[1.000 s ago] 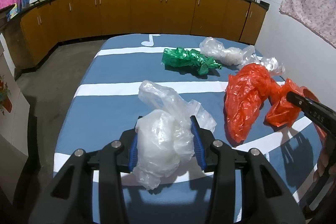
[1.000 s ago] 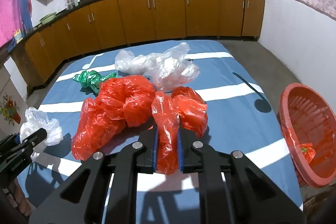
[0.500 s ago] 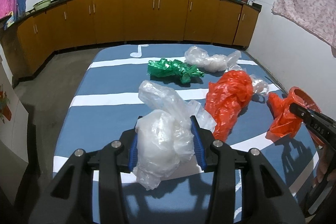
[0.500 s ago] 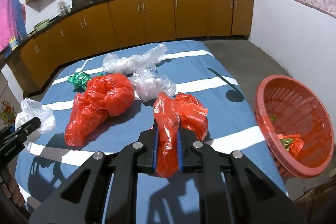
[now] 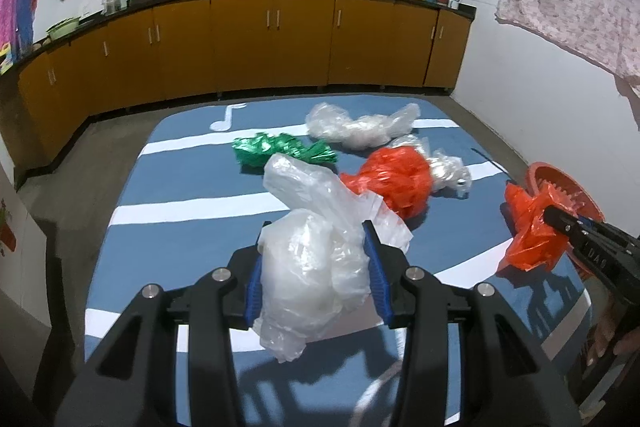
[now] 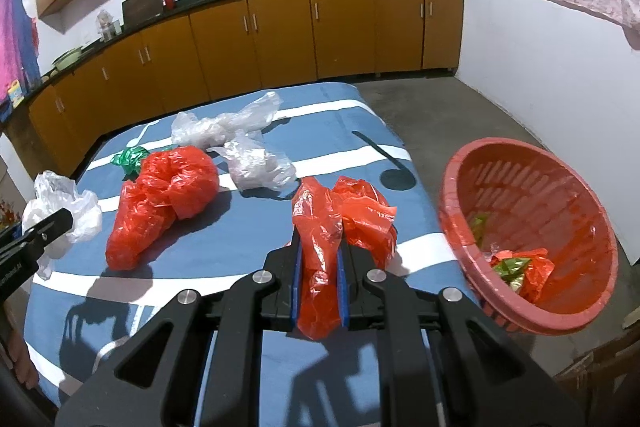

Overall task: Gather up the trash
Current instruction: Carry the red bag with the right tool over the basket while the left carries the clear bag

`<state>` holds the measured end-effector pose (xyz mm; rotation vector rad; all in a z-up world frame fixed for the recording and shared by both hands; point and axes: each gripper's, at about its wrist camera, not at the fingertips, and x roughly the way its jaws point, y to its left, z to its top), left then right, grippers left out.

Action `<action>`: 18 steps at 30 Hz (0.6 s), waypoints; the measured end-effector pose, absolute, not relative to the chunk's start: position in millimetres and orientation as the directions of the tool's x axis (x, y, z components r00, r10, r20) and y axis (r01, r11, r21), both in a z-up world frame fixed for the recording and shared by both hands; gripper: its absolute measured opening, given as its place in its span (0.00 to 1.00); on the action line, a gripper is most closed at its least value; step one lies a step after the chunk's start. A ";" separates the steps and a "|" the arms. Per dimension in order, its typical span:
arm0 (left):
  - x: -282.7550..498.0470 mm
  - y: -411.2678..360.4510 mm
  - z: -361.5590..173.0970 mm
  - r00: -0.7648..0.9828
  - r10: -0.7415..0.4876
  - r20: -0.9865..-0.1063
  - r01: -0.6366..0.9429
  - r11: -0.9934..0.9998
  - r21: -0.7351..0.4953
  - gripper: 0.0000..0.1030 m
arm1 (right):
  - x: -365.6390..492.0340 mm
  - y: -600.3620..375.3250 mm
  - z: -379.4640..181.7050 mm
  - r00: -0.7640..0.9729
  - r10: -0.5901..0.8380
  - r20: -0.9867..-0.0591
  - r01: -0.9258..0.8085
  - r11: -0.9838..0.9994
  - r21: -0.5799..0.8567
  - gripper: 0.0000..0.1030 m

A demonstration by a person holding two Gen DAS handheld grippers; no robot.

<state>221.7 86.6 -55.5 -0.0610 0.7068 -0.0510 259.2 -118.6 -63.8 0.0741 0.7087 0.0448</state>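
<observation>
White embossed letters on the right tongs (image 5: 560, 223) arm, perhaps "DAS"; nothing else legible

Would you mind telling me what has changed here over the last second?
The right gripper has carried its red bag off the pile toward the basket. The left gripper has lifted its clear bag slightly. Both grips and the other bags are unchanged.

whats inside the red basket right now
The red basket holds crumpled red plastic with green wrapper scraps near its lower side. Anything beneath that pile is covered and cannot be seen.
</observation>
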 end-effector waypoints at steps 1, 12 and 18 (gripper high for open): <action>222.3 82.6 -54.4 0.760 -0.072 -0.646 0.033 0.997 -0.072 0.41 | 258.3 -121.2 -63.7 0.759 0.064 -0.648 -0.013 0.996 0.083 0.14; 229.8 31.5 -46.2 0.763 -0.131 -0.633 0.113 0.991 -0.069 0.41 | 247.3 -153.5 -61.6 0.772 0.003 -0.636 0.033 0.998 0.045 0.14; 236.6 -8.3 -42.4 0.758 -0.179 -0.628 0.175 0.982 -0.069 0.41 | 241.4 -177.0 -59.1 0.780 -0.034 -0.625 0.069 0.997 0.031 0.14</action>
